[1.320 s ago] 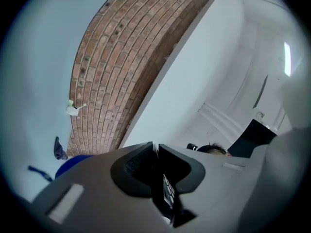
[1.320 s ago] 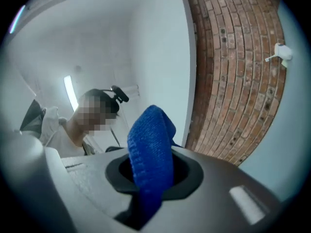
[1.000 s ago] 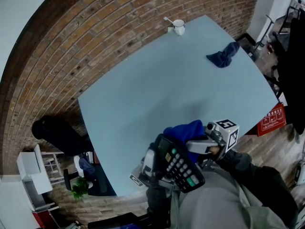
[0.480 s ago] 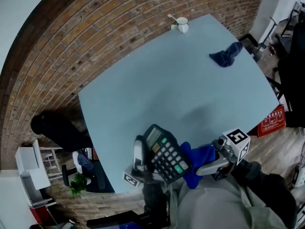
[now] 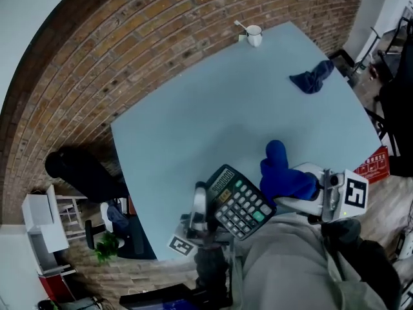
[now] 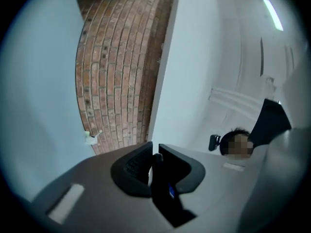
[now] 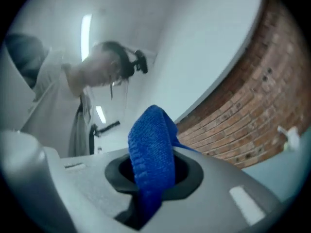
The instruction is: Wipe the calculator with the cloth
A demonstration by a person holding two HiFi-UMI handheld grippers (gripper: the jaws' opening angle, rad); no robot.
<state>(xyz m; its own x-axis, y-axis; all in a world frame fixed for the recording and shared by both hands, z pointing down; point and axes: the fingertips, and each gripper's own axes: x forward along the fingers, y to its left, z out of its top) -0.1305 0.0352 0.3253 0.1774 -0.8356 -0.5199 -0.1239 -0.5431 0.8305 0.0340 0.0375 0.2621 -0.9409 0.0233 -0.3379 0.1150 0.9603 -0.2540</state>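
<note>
Two grippers at work: my left gripper (image 6: 153, 157) pinches the calculator (image 5: 242, 201) by its edge above the tabletop's (image 5: 213, 108) near edge; my right gripper (image 7: 154, 174) clamps the blue cloth (image 5: 284, 176) just beside it.

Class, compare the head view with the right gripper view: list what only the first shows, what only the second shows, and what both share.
Only the head view: the calculator held up in the left tongs, and a second, darker cloth lying on the far part of the table. Only the right gripper view: a light strip overhead, and a close look at the right tongs, jaws clamped on the bright blue cloth. Both: that cloth, the table, the brickwork and the white cup.
</note>
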